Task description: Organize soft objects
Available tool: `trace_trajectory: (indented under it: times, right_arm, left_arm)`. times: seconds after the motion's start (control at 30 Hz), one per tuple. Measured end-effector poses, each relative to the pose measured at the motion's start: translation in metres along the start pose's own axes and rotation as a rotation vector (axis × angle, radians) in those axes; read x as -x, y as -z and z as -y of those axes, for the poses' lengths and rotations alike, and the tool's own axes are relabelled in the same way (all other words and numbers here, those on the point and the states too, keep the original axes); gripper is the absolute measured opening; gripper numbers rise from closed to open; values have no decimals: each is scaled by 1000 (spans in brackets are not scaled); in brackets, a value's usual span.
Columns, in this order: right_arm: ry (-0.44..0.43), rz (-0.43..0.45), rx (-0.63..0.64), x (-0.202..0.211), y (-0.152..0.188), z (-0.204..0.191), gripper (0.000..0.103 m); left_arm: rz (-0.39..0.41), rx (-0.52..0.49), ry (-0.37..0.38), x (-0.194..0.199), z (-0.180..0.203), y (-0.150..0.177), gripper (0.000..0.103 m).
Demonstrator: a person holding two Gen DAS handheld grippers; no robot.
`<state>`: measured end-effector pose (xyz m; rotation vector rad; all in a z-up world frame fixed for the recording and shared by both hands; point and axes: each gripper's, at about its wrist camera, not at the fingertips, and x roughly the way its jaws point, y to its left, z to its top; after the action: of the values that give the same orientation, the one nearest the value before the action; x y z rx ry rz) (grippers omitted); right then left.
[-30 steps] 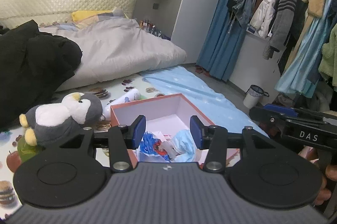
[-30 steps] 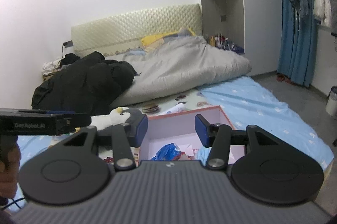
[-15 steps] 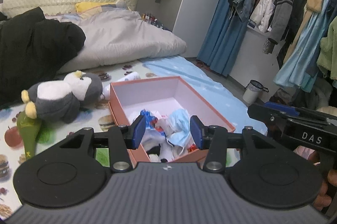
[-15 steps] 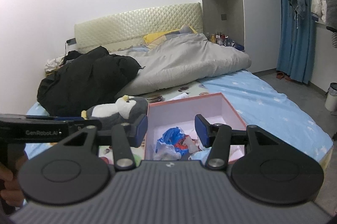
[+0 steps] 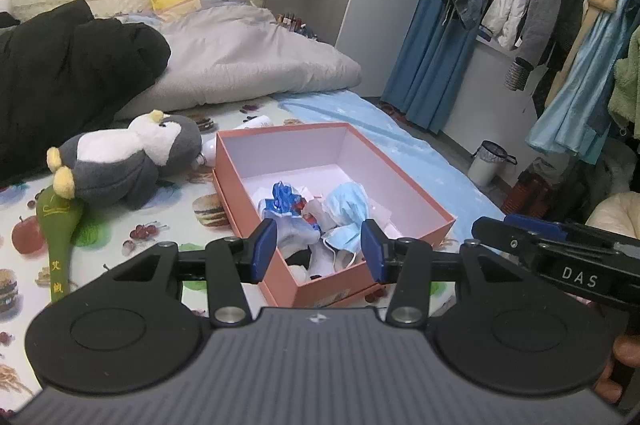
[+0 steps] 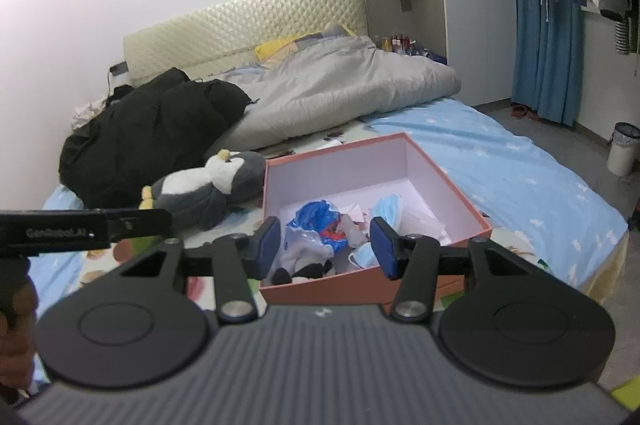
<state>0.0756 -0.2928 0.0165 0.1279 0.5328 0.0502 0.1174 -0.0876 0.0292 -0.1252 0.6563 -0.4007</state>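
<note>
Plush penguin (image 5: 128, 165) left of box (image 5: 400, 193), beyond empty left claw (image 5: 319, 253)

Bedroom clutter around the bed

Grey duvet (image 5: 256, 61) at 12 o'clock, black coat (image 5: 60, 77) at 10, blue curtain (image 5: 432, 37) at 2, hanging clothes (image 5: 560, 5) further right, small bin (image 5: 490, 163) at 3.
</note>
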Motion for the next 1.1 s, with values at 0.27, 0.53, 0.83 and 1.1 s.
trace_trajectory:
  times: [0.27,0.53,0.83,1.1]
  right_arm:
    - [20,6,12,-3,-2,5,100]
    - [25,-14,-23,-7,2,14,103]
    - [30,-18,-28,-10,5,14,103]
    - [48,-18,-31,-12,7,15,103]
  left_arm:
    - [-20,21,-12,-10,-6,1,97]
    - [-29,11,-37,-14,-3,-1,101]
    - [-23,26,-68,-10,-6,-1,102]
    - [-30,27,-83,-8,-7,-1,103]
